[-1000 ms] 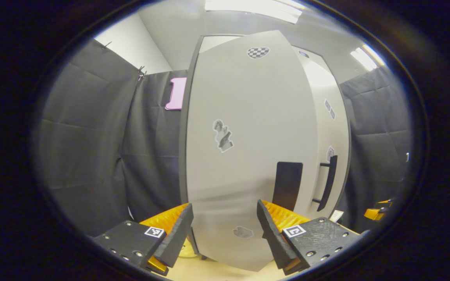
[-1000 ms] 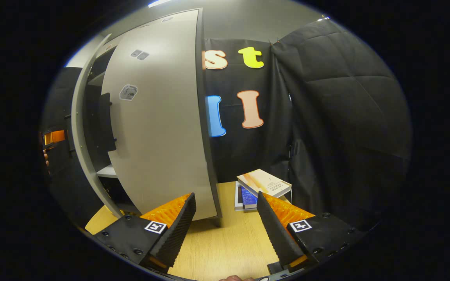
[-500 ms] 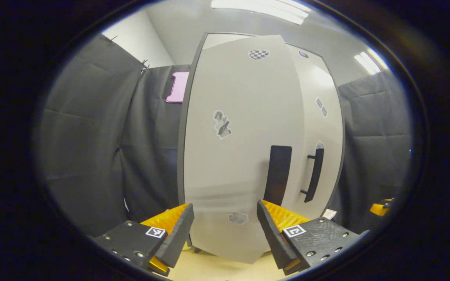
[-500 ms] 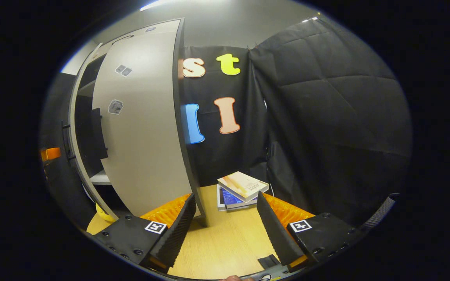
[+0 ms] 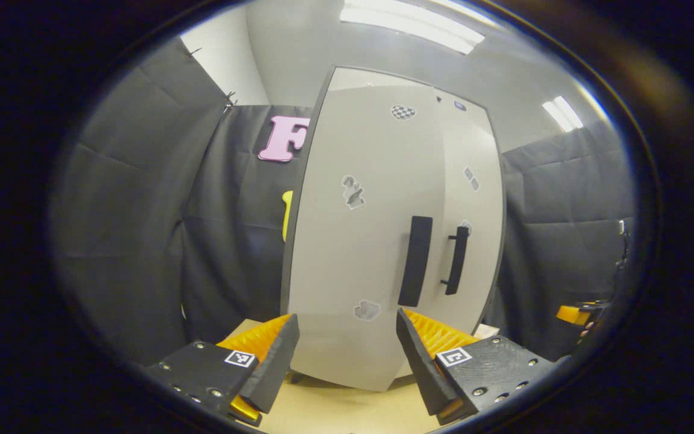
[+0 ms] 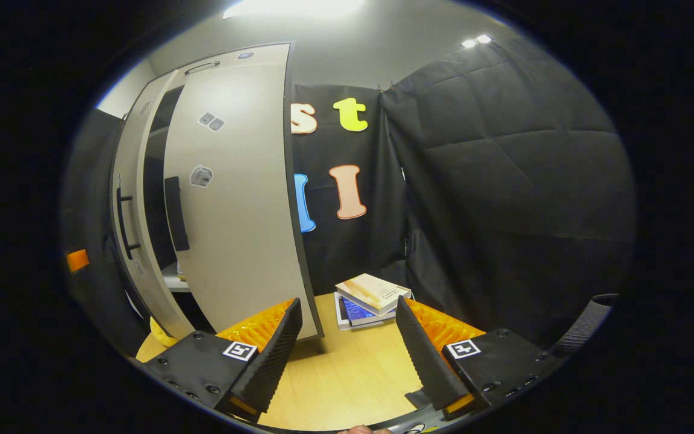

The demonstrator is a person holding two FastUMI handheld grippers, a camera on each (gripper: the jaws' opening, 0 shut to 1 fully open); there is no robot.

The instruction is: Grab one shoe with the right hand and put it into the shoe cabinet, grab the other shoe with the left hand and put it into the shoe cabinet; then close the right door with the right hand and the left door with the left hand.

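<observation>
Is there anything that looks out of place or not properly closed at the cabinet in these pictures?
In the right gripper view, a dark gap shows between the left door and the right door, so the shoe cabinet is not fully shut. The books beside it lie stacked slightly askew. Nothing looks spilled or damaged.

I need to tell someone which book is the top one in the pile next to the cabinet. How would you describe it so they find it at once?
Start at the tall pale shoe cabinet on the wooden table. To the right of its base, by the black cloth wall, lies a small pile of books. The top book has a pale cream and orange cover and sits turned askew, unlike the blue-covered book under it.
</observation>
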